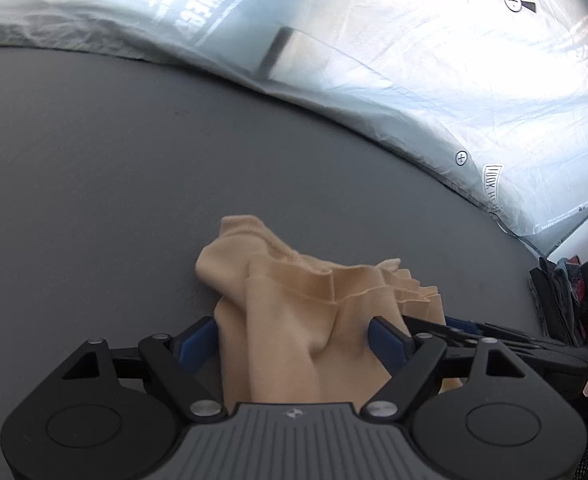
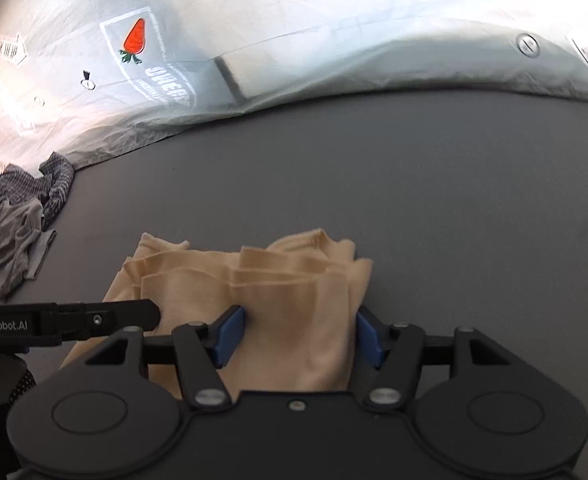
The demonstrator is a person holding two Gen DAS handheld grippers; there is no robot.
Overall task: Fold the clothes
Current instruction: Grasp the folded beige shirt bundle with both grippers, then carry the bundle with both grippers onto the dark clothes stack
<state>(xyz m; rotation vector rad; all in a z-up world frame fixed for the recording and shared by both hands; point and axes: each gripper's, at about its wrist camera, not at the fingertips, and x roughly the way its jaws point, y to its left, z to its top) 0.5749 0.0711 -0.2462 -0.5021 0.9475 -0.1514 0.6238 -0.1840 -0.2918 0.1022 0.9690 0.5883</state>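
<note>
Both pairs of blue-padded fingers stand apart with beige cloth between them. The left gripper (image 1: pixel 294 344) straddles a raised ridge of the garment (image 1: pixel 294 300), and its pads (image 1: pixel 198 344) sit at the sides of the fabric without visibly pinching it; I read it as released. The right gripper (image 2: pixel 297 338) is also spread, its pads (image 2: pixel 230 332) flanking a flat panel of the same garment (image 2: pixel 254 292), and here too nothing shows the cloth being squeezed, so it looks let go.

The garment lies on the grey table (image 1: pixel 94 180), bunched into several layers, its ribbed hem and a stitched seam running across the top. The two grippers are close together over it: the left one's black finger reaches in from the left edge of the right wrist view, just beside the cloth.

My judgement is that a fold has just been laid down and the hands are between grips. The stack is uneven, so the next move probably calls for picking an edge or corner cleanly, through one chosen layer only, and either flattening the bundle or folding it once more.

The near part of the garment is hidden under both gripper bodies, so its full shape and what kind of clothing it is cannot be told. A heap of grey and checked clothes (image 2: pixel 14 220) sits at the table's left, cut off by the frame. A printed plastic sheet (image 2: pixel 294 20) rises behind the table, and what lies beyond it is blurred.
</note>
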